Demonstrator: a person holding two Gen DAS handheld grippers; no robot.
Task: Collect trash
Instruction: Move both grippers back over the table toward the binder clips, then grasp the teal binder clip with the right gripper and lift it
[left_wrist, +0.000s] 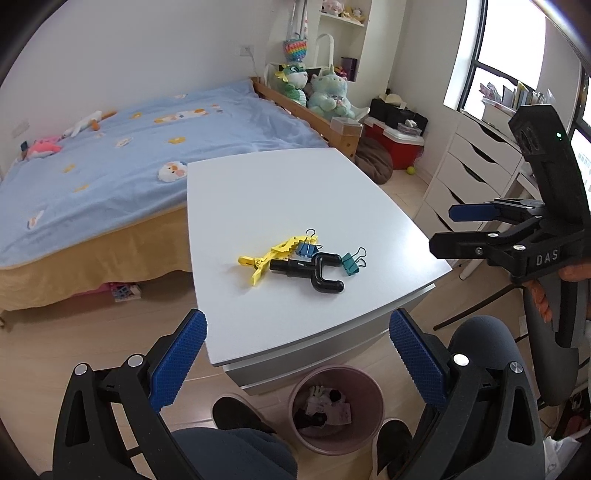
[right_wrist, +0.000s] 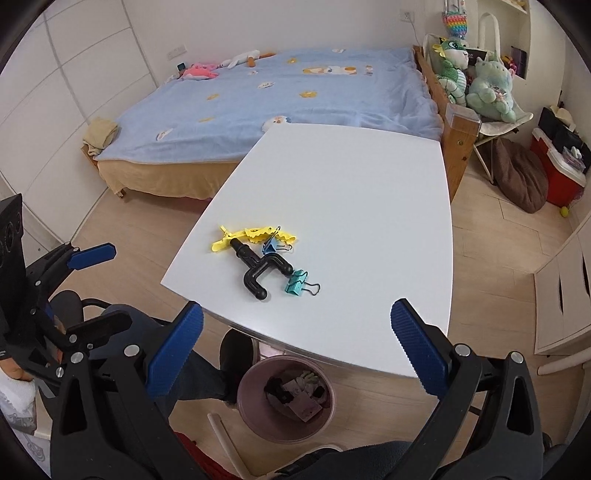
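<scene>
Bright, even daylight from the window (left_wrist: 495, 48) at far right, blown out to white. Soft, faint shadows on the counter (left_wrist: 295, 192). Sharp centre; strong fisheye bending and dark vignette at edges.

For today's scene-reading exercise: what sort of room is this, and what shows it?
Most likely a child's bedroom: a bed with a blue cartoon-print blanket, green plush dinosaur toys beside it, and a white drawer unit under the window.

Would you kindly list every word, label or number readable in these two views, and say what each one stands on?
"DAS": raised letters on the black body of the right claw, seen from the left wrist view.
The papers in the pink trash bin may carry print; too blurred to read.
Nothing else is legible.
</scene>
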